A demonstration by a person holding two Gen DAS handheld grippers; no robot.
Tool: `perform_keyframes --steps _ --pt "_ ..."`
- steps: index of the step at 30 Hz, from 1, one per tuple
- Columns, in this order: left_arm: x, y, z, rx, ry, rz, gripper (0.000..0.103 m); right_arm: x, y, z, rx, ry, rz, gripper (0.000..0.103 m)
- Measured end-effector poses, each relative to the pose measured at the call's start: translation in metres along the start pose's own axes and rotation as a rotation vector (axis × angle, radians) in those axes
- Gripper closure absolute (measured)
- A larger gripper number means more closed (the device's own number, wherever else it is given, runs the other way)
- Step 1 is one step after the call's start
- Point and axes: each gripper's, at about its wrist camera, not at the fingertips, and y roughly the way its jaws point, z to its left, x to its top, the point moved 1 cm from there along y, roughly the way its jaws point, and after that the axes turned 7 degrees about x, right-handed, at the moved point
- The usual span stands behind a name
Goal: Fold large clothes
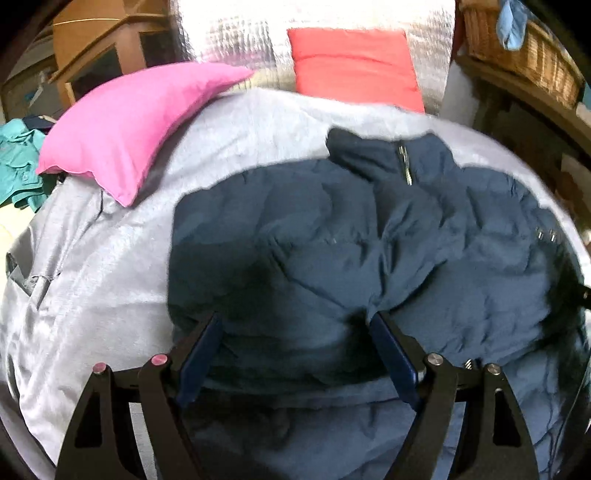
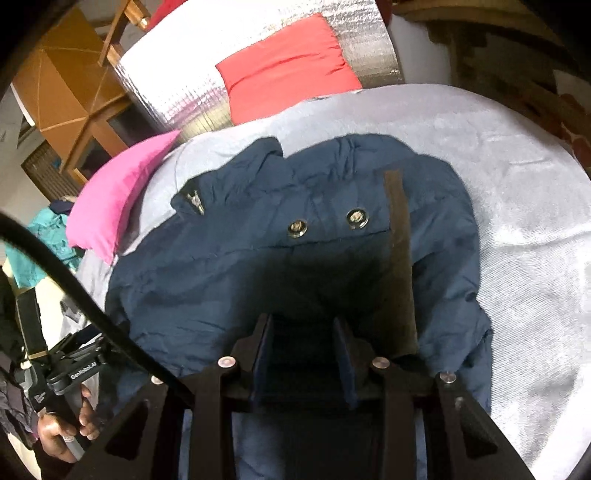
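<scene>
— Lying where, the navy jacket (image 1: 369, 240)?
— Spread on the grey bedspread (image 1: 110, 266), below the pink pillow (image 1: 122, 125) and red pillow (image 1: 354, 62).
— Tongs?
— Left gripper (image 1: 295, 325) spread wide over it; right gripper (image 2: 303, 328) parted above its snap buttons (image 2: 297, 228), grasping nothing.

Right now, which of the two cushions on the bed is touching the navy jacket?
Neither touches it. The pink cushion lies nearest, off the navy jacket's left with grey bedcover between; the red cushion leans farther back against the silver headboard.
</scene>
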Motion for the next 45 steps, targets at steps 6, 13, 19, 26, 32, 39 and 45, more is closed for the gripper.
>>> perform_keyframes --steps 6,13,19,26,32,39,45 --pt "-0.003 0.033 0.0 0.02 0.005 0.082 0.019 0.0 0.006 -0.012 -0.012 0.042 0.01 0.067" --pt "0.002 0.022 0.002 0.017 -0.014 0.068 0.019 0.003 0.0 -0.008 0.0 0.037 -0.005 0.067" --pt "0.0 0.018 -0.001 0.042 0.009 0.03 0.019 0.002 0.01 -0.018 -0.03 0.064 0.02 0.067" --pt "0.001 -0.003 0.0 0.051 0.011 -0.051 0.019 0.003 0.006 -0.008 -0.021 0.058 0.017 0.068" --pt "0.005 -0.018 0.003 0.058 0.006 -0.113 0.019 0.001 0.005 -0.001 -0.009 0.042 0.001 0.066" --pt "0.004 -0.022 0.004 0.083 0.02 -0.133 0.019 -0.002 0.021 0.0 -0.041 0.015 0.031 0.065" --pt "0.003 -0.016 0.01 0.107 0.024 -0.118 0.019 0.0 0.02 0.0 -0.044 0.017 0.035 0.065"
